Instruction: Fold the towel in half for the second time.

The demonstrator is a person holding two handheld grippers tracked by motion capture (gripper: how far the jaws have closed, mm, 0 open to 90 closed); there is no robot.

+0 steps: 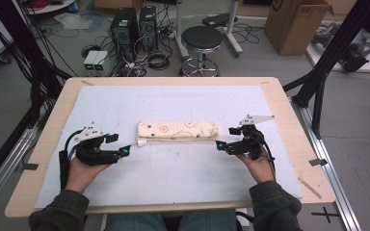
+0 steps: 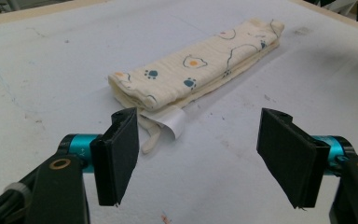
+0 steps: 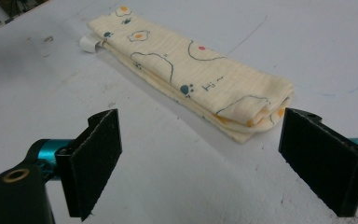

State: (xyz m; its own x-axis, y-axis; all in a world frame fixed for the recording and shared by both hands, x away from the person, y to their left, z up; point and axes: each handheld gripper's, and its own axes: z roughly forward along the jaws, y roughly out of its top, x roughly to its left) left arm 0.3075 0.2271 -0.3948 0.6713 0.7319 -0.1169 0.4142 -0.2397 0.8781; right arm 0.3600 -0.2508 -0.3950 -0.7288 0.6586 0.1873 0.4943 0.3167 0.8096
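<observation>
We see the folded cloth (image 1: 178,130) lying between our left tongs (image 1: 120,144) and right tongs (image 1: 224,138), both with jaws apart, holding nothing.

1. I see a folded cloth (image 1: 178,130): cream, printed with paw prints, fried eggs and line doodles.
2. State: folded into a long narrow strip, several layers stacked.
3. Pose: flat, lengthwise left-right across the table middle.
4. A white tag (image 2: 173,122) sticks out at its left end, curled.
</observation>
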